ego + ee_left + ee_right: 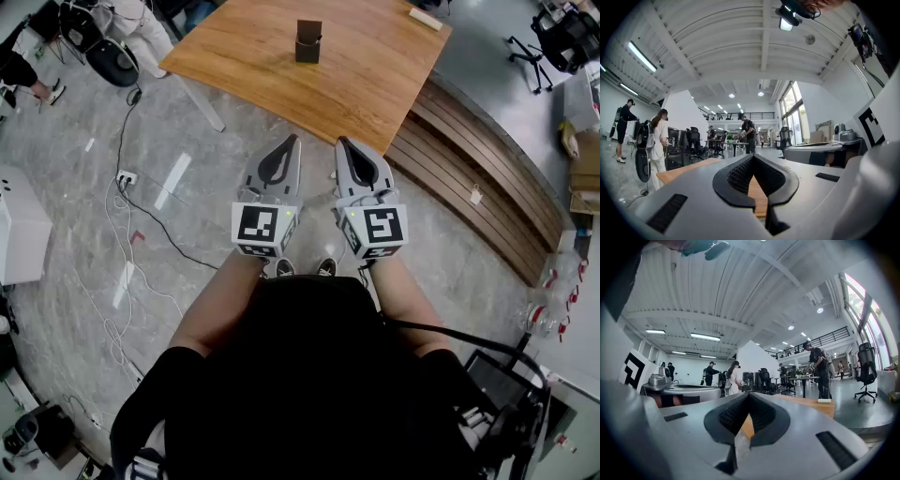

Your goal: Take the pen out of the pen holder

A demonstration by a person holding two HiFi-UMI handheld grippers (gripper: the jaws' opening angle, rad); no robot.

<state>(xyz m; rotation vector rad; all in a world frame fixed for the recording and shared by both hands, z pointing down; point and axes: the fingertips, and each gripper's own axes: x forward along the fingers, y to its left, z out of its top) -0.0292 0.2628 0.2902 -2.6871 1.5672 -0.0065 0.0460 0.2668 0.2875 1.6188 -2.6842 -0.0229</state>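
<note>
In the head view a dark brown pen holder (307, 42) stands upright near the middle of a wooden table (375, 84), well ahead of me. It is too small to make out a pen in it. My left gripper (294, 140) and right gripper (341, 142) are held side by side over the floor, short of the table's near edge, both pointing at it. Each is shut with nothing between its jaws. The left gripper (753, 156) in its own view has its tips together, and so does the right gripper (748, 394). Neither gripper view shows the holder.
A small white block (425, 19) lies at the table's far right corner. Curved wooden steps (487, 178) run along the right. Cables and a power strip (125, 178) lie on the stone floor at left. Several people (658, 140) and office chairs stand farther off.
</note>
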